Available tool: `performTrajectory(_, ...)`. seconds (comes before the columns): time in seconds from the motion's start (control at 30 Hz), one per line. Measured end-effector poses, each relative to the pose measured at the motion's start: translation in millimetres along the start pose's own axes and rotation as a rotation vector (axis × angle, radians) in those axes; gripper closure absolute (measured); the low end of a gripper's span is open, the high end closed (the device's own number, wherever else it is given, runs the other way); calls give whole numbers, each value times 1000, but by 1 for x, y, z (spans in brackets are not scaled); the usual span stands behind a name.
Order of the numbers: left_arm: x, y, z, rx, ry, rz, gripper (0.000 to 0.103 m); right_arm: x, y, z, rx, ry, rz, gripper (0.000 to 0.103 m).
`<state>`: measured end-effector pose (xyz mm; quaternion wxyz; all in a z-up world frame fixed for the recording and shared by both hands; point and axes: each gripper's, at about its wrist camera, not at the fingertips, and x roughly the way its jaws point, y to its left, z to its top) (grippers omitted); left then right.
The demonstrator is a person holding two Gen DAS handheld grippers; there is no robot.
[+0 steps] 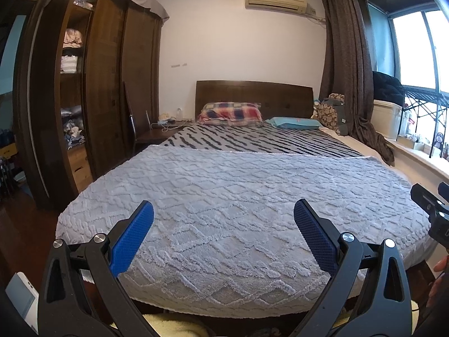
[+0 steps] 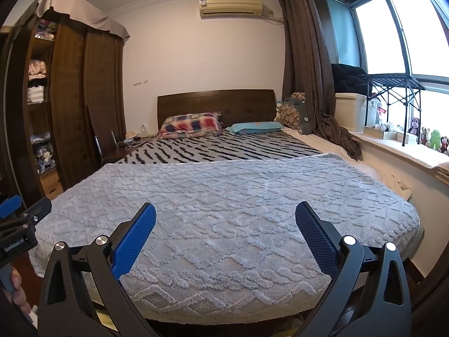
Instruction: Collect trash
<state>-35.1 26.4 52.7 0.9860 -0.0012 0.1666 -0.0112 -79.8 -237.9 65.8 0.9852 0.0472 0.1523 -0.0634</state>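
Both the left tool [image 1: 223, 216] and the right tool [image 2: 226, 217] are spread wide and hold nothing, hovering side by side at the foot of the bed [image 1: 238, 196]. No trash shows on the grey blanket [image 2: 224, 196] or anywhere else in either view. The likely risk is a grab at bedding or nightstand [image 1: 157, 133] clutter mistaken for trash. The only legible writing is "GenRobot.AI" on the left tool's body in the right wrist view.

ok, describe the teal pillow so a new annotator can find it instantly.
Start at the dark wooden headboard at the far end of the bed. Two pillows lie below it; the teal pillow is the flatter one on the window side. Its neighbour, the plaid pillow, is red, blue and cream checked.
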Motion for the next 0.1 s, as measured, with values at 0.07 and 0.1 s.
performTrajectory(0.07, 3, 0, 0, 4, 1, 11, 8, 4, 1, -1, -2, 4, -2, 3)
performTrajectory(0.1, 5, 1, 0, 3, 4, 14, 8, 7, 2, -1, -4, 6, -2, 3)
